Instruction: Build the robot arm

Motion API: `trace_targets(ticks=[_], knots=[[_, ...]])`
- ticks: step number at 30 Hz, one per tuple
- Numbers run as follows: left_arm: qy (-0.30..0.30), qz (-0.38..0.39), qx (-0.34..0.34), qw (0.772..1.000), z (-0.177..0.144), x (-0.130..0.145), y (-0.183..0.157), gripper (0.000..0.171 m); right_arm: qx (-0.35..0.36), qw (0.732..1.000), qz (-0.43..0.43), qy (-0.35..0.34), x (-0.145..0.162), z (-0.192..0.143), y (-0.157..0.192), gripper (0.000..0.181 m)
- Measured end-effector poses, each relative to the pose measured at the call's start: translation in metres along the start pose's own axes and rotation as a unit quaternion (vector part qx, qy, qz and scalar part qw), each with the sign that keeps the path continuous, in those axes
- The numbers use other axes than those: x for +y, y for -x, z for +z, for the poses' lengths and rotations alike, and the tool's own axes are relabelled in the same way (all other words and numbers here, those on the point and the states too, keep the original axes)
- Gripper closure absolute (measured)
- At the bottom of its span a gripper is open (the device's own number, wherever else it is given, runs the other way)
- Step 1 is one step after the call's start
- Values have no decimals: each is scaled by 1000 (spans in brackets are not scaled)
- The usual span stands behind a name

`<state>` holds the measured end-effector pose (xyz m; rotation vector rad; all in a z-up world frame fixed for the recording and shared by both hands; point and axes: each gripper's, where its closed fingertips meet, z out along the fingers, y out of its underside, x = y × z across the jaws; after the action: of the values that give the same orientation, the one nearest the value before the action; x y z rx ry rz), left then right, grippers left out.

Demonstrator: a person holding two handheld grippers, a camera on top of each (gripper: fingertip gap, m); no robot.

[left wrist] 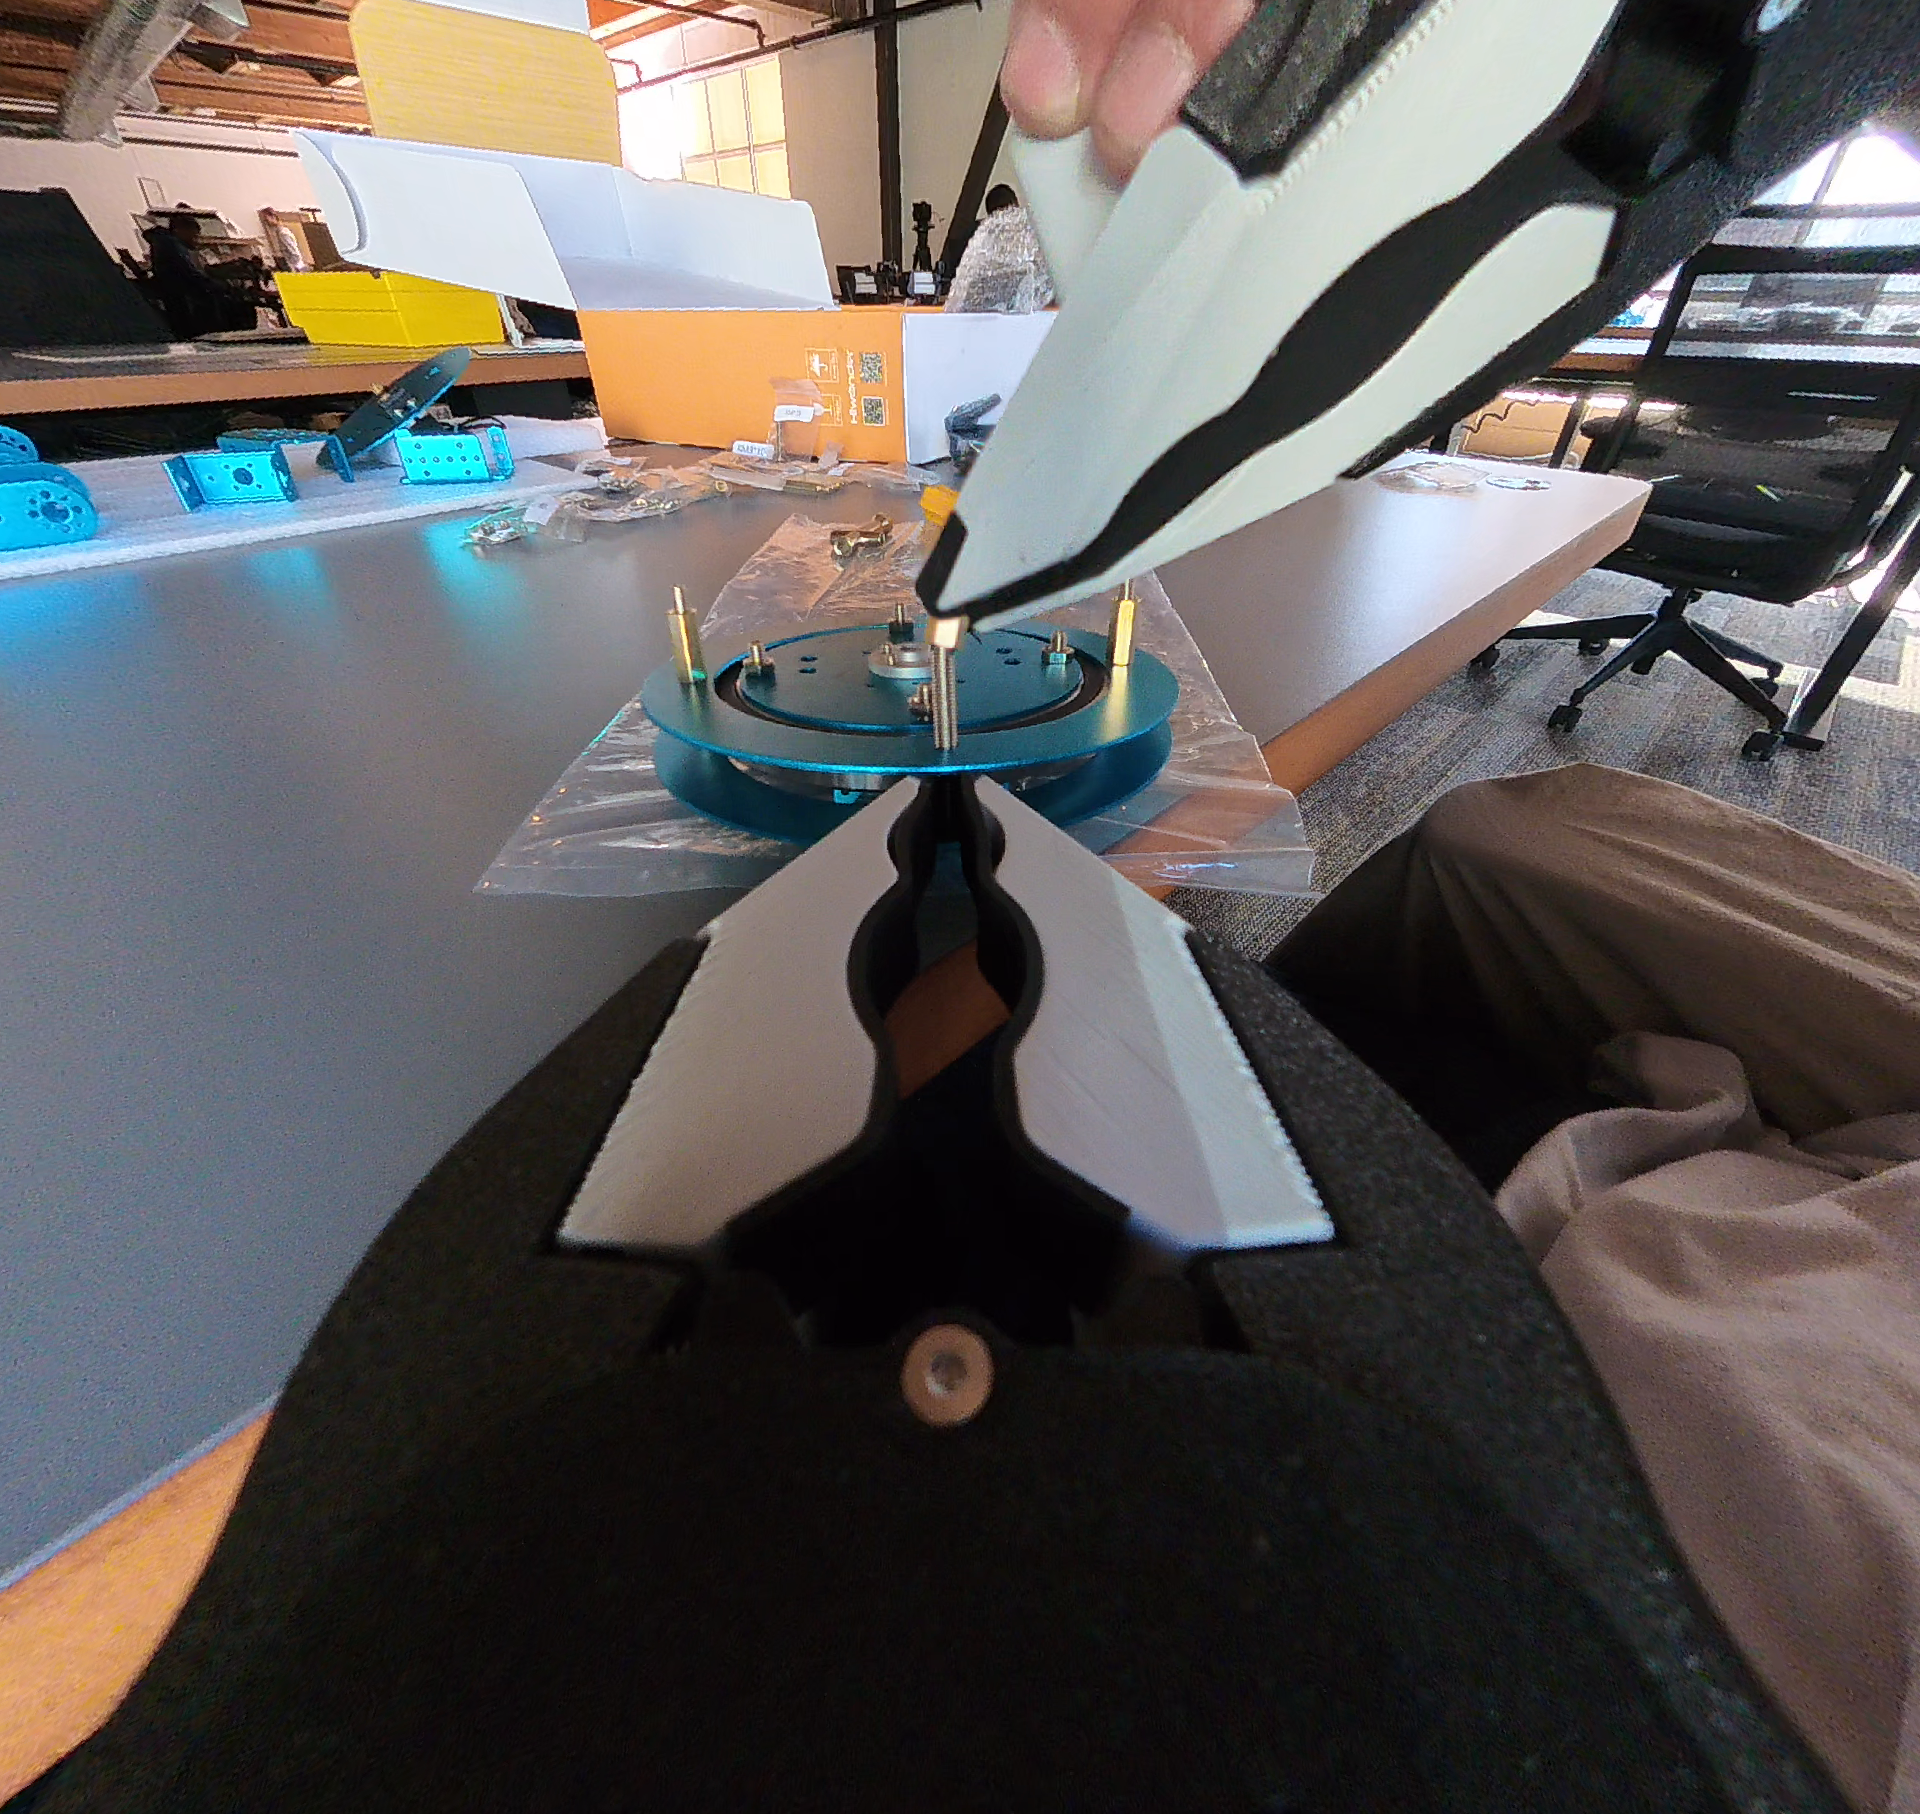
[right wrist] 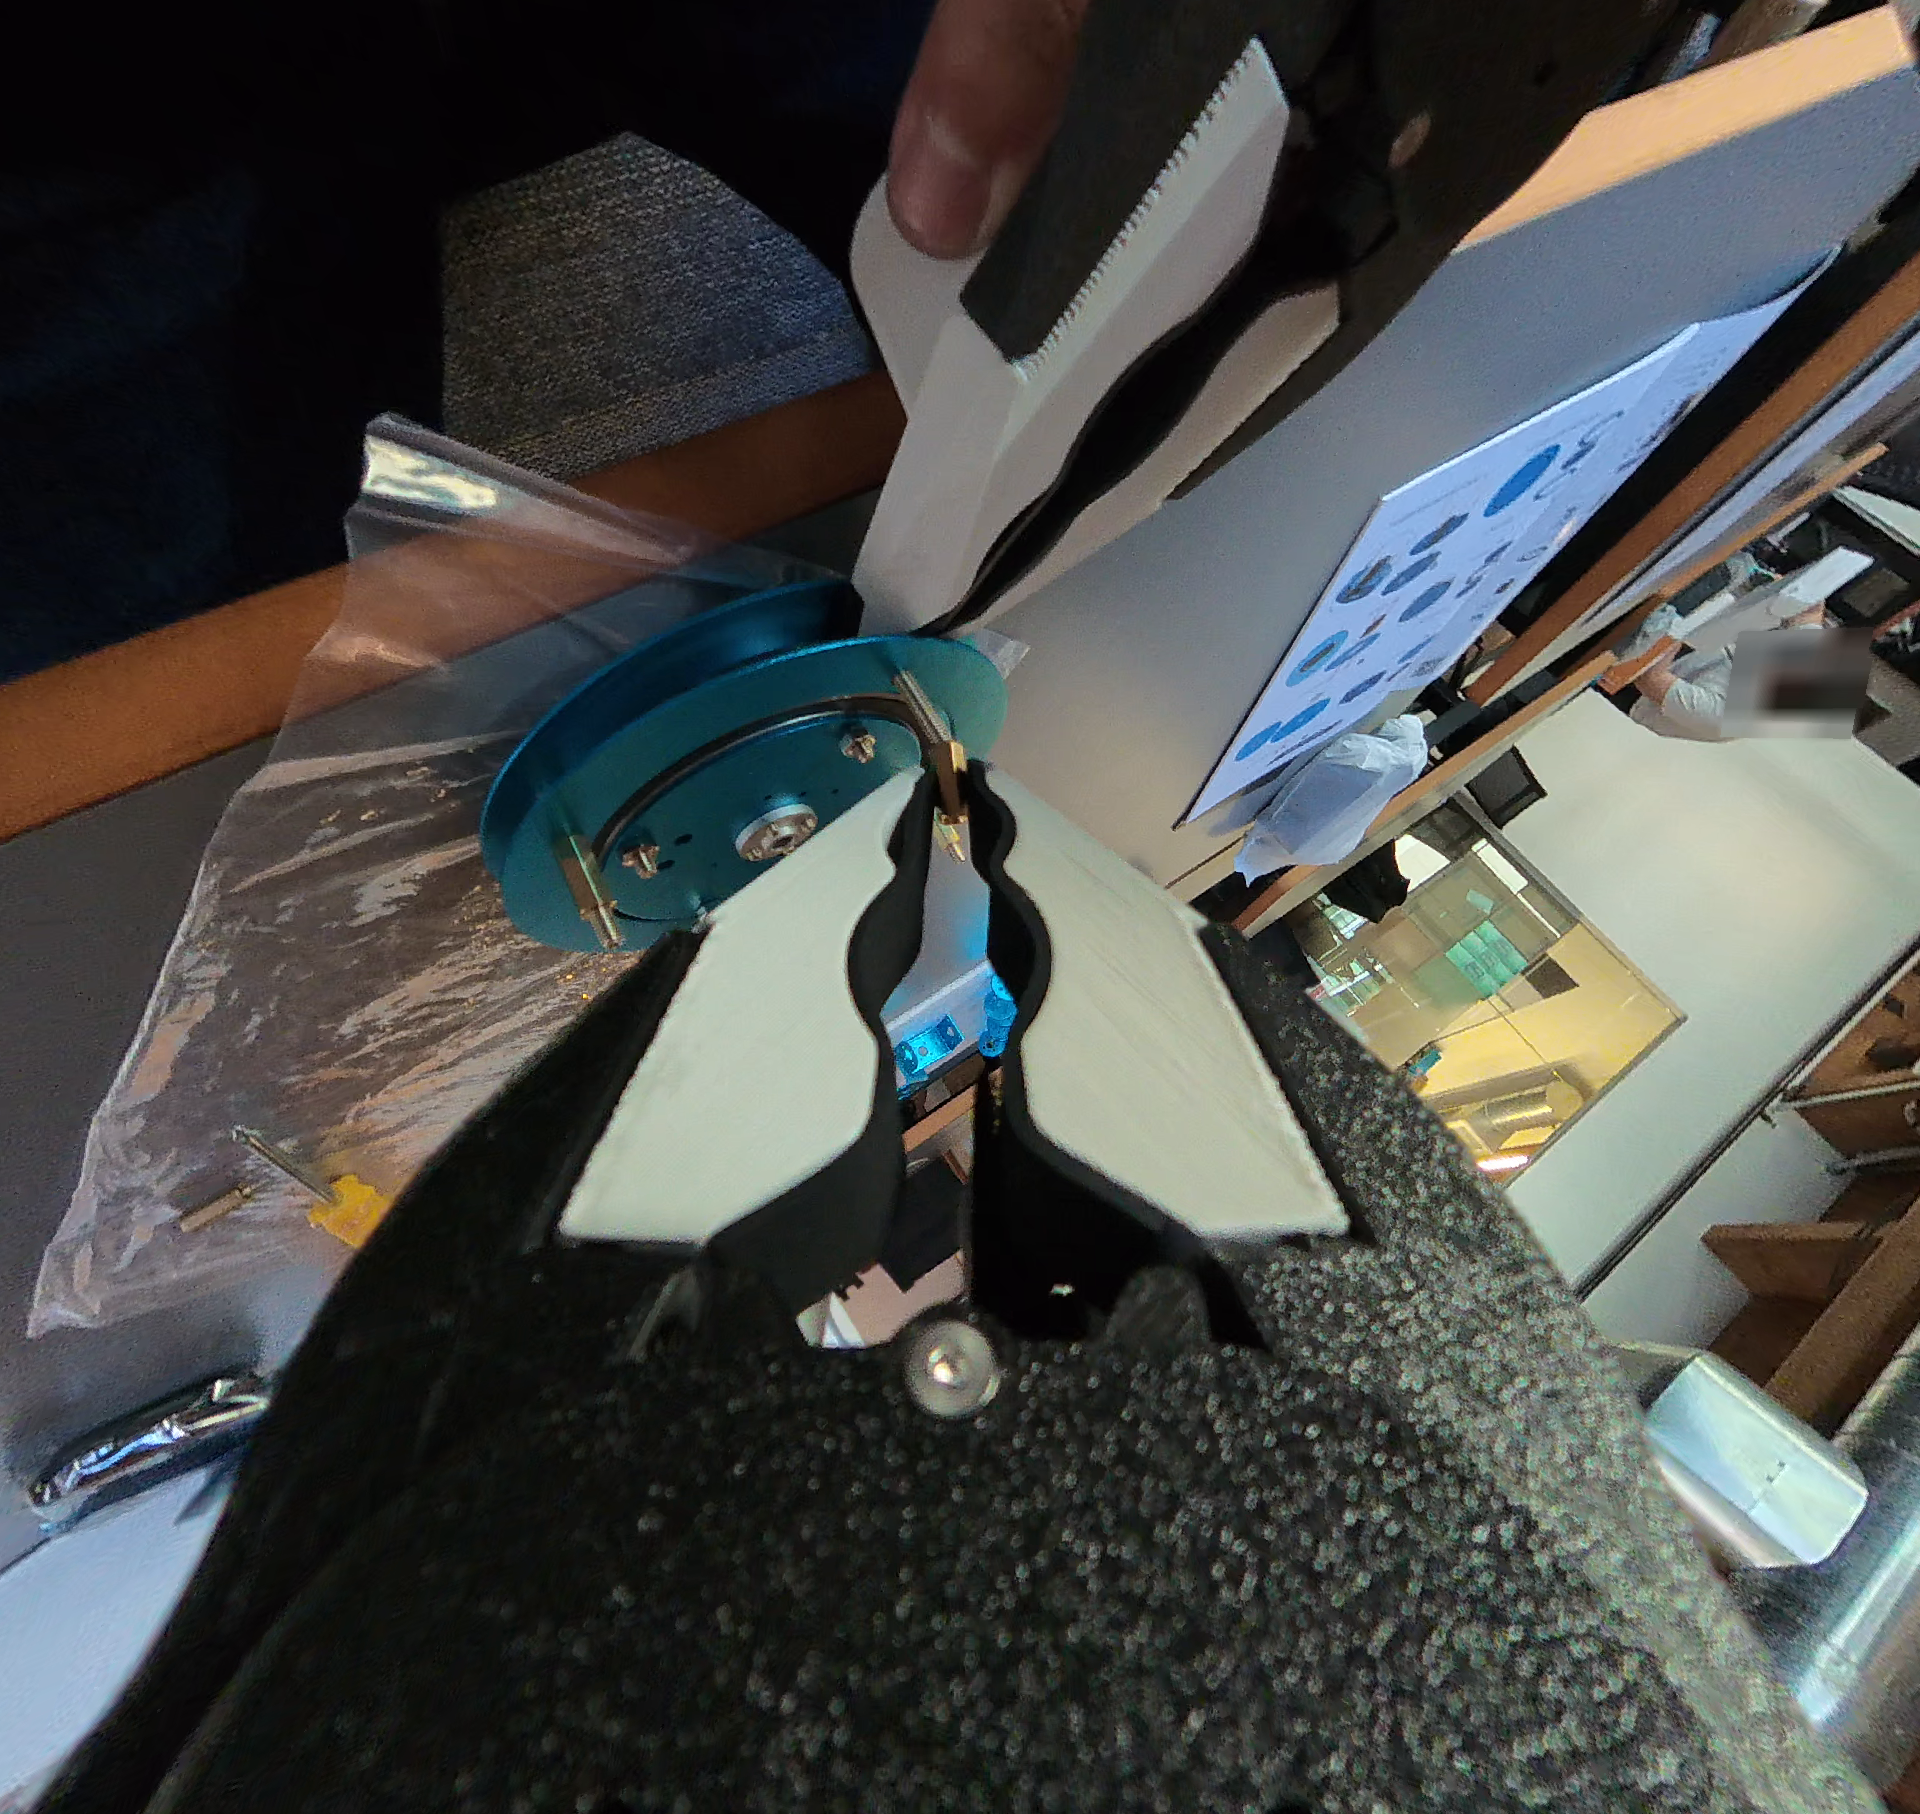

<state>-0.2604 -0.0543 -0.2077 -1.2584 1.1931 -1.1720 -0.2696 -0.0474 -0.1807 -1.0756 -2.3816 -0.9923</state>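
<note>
Left wrist view: left gripper (left wrist: 940, 788) closed on the near rim of the blue disc (left wrist: 800, 715), steadying it on a plastic bag (left wrist: 644, 829) near the table (left wrist: 260, 777) edge. From upper right, right gripper (left wrist: 951, 611) pinching the brass head of a standoff (left wrist: 943, 684), threaded end down at the rim. Two standoffs already upright on the disc, far left (left wrist: 682, 637) and far right (left wrist: 1124, 621). Blue brackets (left wrist: 234, 481) and an orange box (left wrist: 727, 382) far off. Right wrist view: right gripper (right wrist: 951, 808) clamped on the standoff (right wrist: 935, 746); whether its thread is seated, cannot tell. Left gripper (right wrist: 940, 621) shut on the disc (right wrist: 582, 725) edge. Spare standoff (right wrist: 213, 1216) loose on the bag (right wrist: 260, 985); printed sheet (right wrist: 1455, 580) at right.
</note>
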Motion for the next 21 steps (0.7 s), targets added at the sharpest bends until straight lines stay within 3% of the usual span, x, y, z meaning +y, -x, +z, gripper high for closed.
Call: trace_targets(ticks=[4,11,18,21], knots=[[-1,0,1,1000,0,-1,0,171,-19,999,-34,0,1,0,-1,176],[-1,0,10,1000,0,-2,-1,171,-20,986,-167,3,0,-1,-2,176],[2,-13,16,1000,-1,-2,0,171,53,956,-290,-6,0,1,-5,177],[4,-13,17,1000,-1,-2,0,171,73,950,-304,-1,0,1,-5,177]])
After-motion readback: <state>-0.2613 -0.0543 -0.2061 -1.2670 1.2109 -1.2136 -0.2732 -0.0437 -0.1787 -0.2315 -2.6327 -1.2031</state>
